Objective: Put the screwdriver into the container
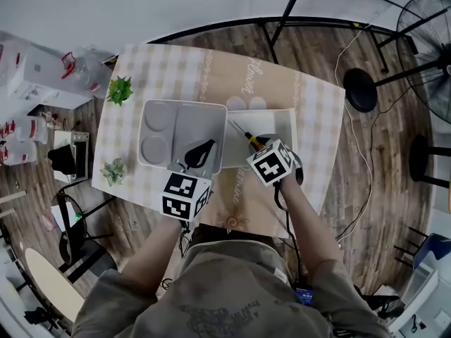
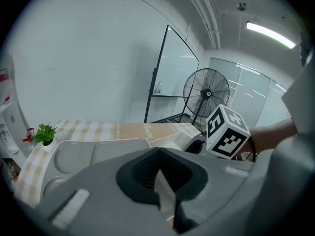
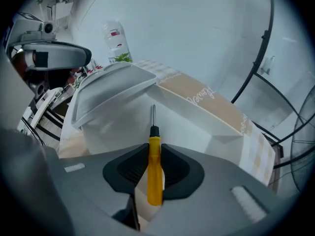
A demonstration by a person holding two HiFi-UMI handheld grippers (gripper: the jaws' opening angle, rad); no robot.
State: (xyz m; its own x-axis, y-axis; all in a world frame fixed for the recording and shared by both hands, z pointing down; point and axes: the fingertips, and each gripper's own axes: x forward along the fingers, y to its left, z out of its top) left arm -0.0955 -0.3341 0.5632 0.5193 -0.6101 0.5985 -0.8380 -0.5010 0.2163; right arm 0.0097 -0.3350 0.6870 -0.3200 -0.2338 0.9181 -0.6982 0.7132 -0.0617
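- Head view: the white container (image 1: 280,120) sits just ahead of the right gripper (image 1: 261,144), and the screwdriver (image 1: 244,134) slants over its open top. A grey tray (image 1: 184,115) lies ahead of the left gripper (image 1: 199,151). Both forearms reach forward.
- Left gripper view: jaws pressed together, nothing between.
- Right gripper view: jaws clamp the screwdriver's yellow handle, tip pointing ahead over the container.

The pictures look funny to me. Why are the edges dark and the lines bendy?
Head view: the wide lens curves the checked-cloth table. Left gripper view: dark round corners, and the long ceiling light glares. Right gripper view: the yellow-handled screwdriver looks sharp.
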